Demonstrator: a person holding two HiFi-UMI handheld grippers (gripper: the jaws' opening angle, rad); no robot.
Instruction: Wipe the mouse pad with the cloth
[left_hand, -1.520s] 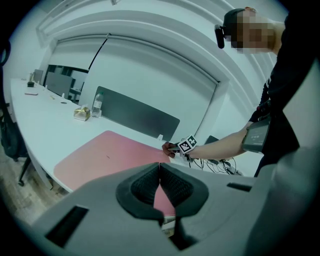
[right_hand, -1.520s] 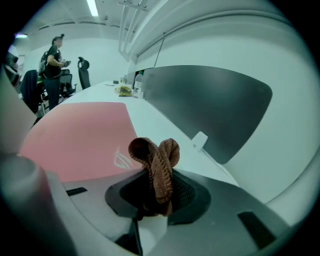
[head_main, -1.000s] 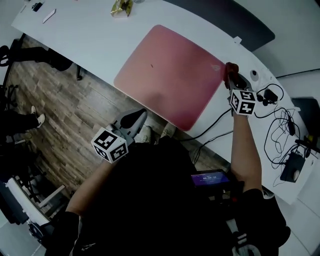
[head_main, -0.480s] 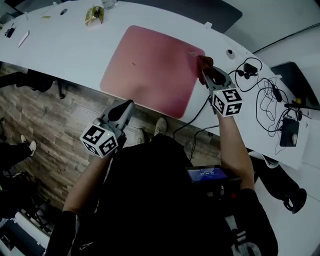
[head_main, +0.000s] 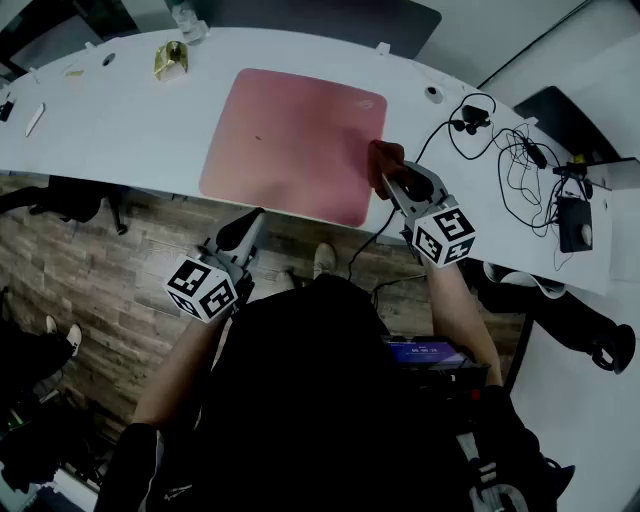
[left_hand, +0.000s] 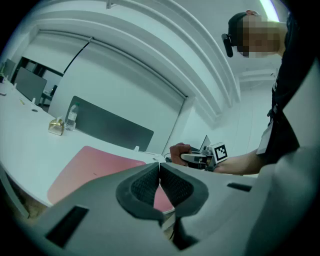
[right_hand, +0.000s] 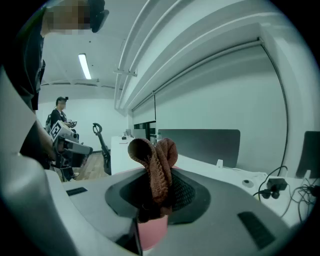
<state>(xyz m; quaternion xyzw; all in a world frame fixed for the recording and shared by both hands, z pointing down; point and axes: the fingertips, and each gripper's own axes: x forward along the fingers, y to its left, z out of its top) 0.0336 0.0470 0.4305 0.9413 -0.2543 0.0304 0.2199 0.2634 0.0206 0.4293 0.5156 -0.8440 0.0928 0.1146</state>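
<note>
1. A long white table (head_main: 120, 130) stands over a wooden floor (head_main: 90, 270).
2. At the back of the table there are a shiny gold crumpled thing (head_main: 170, 60) and a clear bottle (left_hand: 71, 117). A dark panel (head_main: 330, 15) stands behind the table.
3. On the right part of the table lie a tangle of black wires (head_main: 505, 150) and a small black box (head_main: 572, 222).
4. Nothing lies on the mouse pad (head_main: 280, 140). It is pink and square, lies flat on the table, and its near edge runs along the table's edge.
5. The right gripper (head_main: 388, 172) pinches the cloth (head_main: 385, 155) tight between its jaws.
6. The cloth is red-brown and knitted. It sticks up from the jaws in a bunch.
7. The cloth is at the right edge of the mouse pad, close to its near right corner.
8. The left gripper (head_main: 250, 222) has its jaws pressed together with nothing between them. It hangs over the floor, just off the table's near edge.
9. Each gripper has a cube (head_main: 202, 288) with black and white square marks.
10. A small screen (head_main: 425, 352) at the person's waist glows purple. Its print is too small to read.
</note>
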